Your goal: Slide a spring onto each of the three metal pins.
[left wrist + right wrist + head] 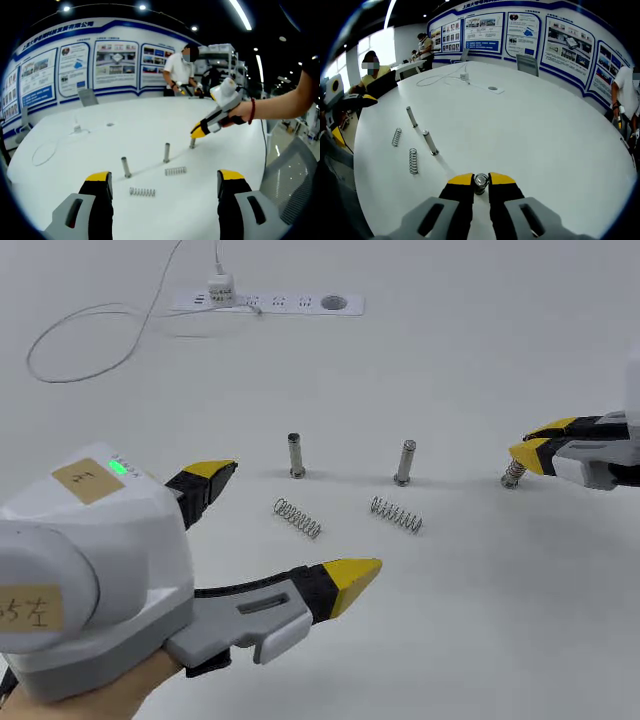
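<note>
Two bare metal pins stand upright on the white table. In front of each lies a loose spring. A third pin, further right, carries a spring on its shaft. My right gripper comes in from the right, its yellow tips shut on that spring at the pin's top. My left gripper hovers at the lower left, open wide, its jaws on either side of the left loose spring. The right gripper and all three pins show across the table in the left gripper view.
A white power strip with a plugged-in charger and a looping white cable lies at the table's far side. A person stands beyond the table, and a chair is at its far edge.
</note>
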Demonstrator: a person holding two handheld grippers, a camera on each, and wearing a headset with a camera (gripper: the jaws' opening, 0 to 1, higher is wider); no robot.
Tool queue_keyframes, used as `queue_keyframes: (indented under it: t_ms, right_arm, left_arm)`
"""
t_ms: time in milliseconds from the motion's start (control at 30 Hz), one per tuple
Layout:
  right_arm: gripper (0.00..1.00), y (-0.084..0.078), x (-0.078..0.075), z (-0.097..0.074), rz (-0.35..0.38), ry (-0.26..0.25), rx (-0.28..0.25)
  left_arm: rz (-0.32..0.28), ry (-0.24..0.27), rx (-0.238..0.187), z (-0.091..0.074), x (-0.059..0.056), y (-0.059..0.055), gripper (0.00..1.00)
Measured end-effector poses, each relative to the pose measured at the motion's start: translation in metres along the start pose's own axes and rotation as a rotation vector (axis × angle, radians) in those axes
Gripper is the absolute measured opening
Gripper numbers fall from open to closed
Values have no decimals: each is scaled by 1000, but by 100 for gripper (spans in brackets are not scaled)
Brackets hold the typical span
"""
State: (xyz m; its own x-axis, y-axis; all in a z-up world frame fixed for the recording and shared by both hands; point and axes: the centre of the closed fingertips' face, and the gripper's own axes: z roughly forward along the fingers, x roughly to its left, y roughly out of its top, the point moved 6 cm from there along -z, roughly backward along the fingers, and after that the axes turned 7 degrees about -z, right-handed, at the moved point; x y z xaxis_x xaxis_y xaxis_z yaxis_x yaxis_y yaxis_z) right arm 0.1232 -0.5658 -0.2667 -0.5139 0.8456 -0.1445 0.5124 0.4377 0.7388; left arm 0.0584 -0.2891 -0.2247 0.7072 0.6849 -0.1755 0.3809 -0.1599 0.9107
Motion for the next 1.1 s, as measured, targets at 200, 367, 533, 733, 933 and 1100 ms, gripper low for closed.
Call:
queue_keyframes:
  t_ms: [200,367,533,733,933,1100]
  right_arm:
    - [12,-4,2,3,21,1,3]
    - [12,-6,3,5,35,2,5]
    - [12,-6,3,4,50,3,-2]
    - [12,-6,5,4,36,10,-1]
    - [25,-7,8,5,1,1,9]
    - [28,0,9,-1,12,8,-17]
  left_arm:
    - [3,3,-4,-1,0,1,87]
    - [4,5,-5,-1,1,1,88]
    - [5,1,-1,-1,0,0,88]
    - [4,-2,1,0,-1,0,88]
    - [2,-2,2,-1,-1,0,89]
    - [-3,-3,11,-1,-1,-1,91]
